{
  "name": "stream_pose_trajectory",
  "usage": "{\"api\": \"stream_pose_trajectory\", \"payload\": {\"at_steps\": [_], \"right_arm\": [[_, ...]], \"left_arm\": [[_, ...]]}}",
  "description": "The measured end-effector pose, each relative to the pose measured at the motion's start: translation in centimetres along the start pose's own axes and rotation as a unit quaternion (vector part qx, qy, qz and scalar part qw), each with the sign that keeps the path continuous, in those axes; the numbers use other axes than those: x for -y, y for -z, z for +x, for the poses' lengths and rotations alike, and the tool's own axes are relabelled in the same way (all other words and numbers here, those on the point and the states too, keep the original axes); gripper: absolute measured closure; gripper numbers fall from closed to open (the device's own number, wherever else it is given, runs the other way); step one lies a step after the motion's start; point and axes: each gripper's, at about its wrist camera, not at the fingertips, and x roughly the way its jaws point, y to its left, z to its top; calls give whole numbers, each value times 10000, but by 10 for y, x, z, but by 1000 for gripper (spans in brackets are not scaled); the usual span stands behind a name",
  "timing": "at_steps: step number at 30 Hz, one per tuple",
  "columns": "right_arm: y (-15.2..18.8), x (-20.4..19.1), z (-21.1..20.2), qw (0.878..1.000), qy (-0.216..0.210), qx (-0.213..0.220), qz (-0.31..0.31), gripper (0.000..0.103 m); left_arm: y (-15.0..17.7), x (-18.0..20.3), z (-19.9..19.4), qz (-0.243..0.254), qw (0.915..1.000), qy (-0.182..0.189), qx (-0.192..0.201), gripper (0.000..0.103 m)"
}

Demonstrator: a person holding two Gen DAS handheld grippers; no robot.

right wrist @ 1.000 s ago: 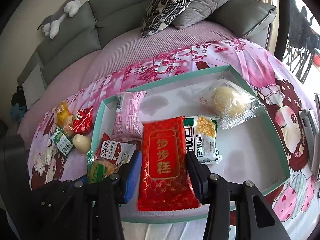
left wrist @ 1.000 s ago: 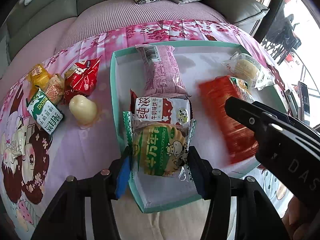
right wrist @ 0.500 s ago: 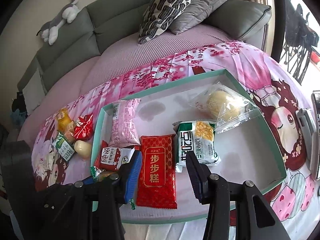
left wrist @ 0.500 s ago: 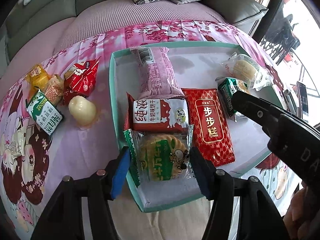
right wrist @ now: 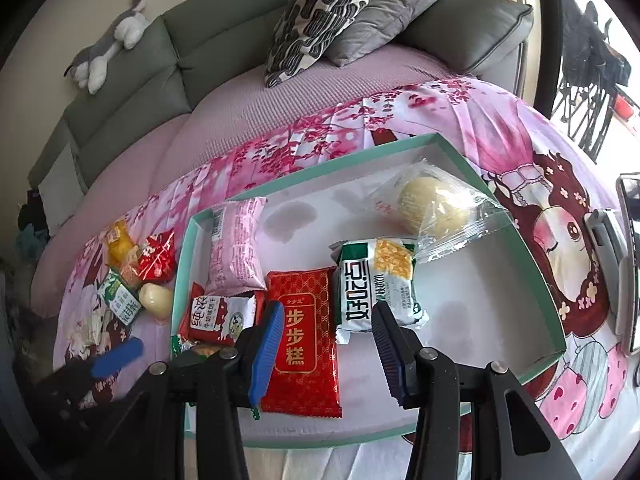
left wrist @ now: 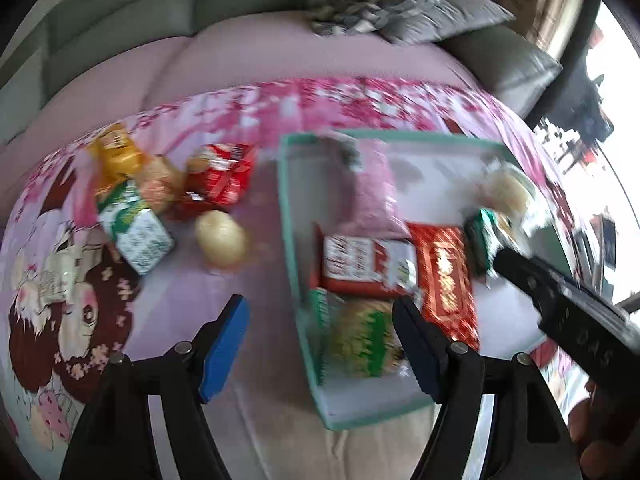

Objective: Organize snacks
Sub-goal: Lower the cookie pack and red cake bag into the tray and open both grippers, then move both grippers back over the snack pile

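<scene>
A teal-rimmed white tray (right wrist: 516, 220) holds a pink pack (right wrist: 236, 248), a red-and-white milk biscuit pack (right wrist: 218, 318), a green round-biscuit pack (left wrist: 360, 340), a red cake pack (right wrist: 306, 336), a green-and-white pack (right wrist: 376, 284) and a clear-bagged bun (right wrist: 436, 208). My left gripper (left wrist: 320, 334) is open and empty above the tray's left rim (left wrist: 292, 240). My right gripper (right wrist: 326, 346) is open and empty above the red cake pack. Loose snacks lie left of the tray: a yellow pack (left wrist: 114, 152), a red pack (left wrist: 220, 176), a green-and-white carton (left wrist: 136, 232) and a pale bun (left wrist: 220, 236).
The tray sits on a pink printed cloth (right wrist: 560, 248) over a round pink bed. A grey sofa with cushions (right wrist: 320, 12) and a plush toy (right wrist: 108, 44) lies behind. A phone-like device (right wrist: 612, 248) lies at the right edge.
My left gripper has let go of the green biscuit pack in the tray and swung left, blurring the view. My right gripper released the red cake pack and backed off.
</scene>
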Motion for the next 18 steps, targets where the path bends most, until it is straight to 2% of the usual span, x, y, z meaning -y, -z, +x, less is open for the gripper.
{"api": "stream_pose_trajectory", "payload": {"at_steps": [5, 7, 8, 11, 14, 16, 18], "right_arm": [[2, -8, 4, 9997, 36, -60, -222, 51], [3, -11, 5, 9996, 34, -77, -283, 47], [3, -12, 6, 9995, 34, -88, -314, 44], [5, -18, 9, 9989, 34, -129, -450, 39], [6, -23, 11, 9984, 27, -133, -540, 25], [7, -25, 12, 9981, 26, -140, -601, 24], [8, -27, 14, 9979, 3, -141, -636, 17]], "left_arm": [[-5, -31, 0, -544, 9982, -239, 95, 26], [-6, -42, 0, -726, 9968, -313, 130, 13], [-6, -45, -1, -786, 9963, -320, 150, 12], [-7, -60, -1, -1010, 9940, -377, 184, 12], [-7, -70, -1, -1173, 9921, -401, 190, 12], [-6, -75, -1, -1261, 9910, -422, 177, 12], [-6, -78, 0, -1318, 9902, -439, 154, 12]]}}
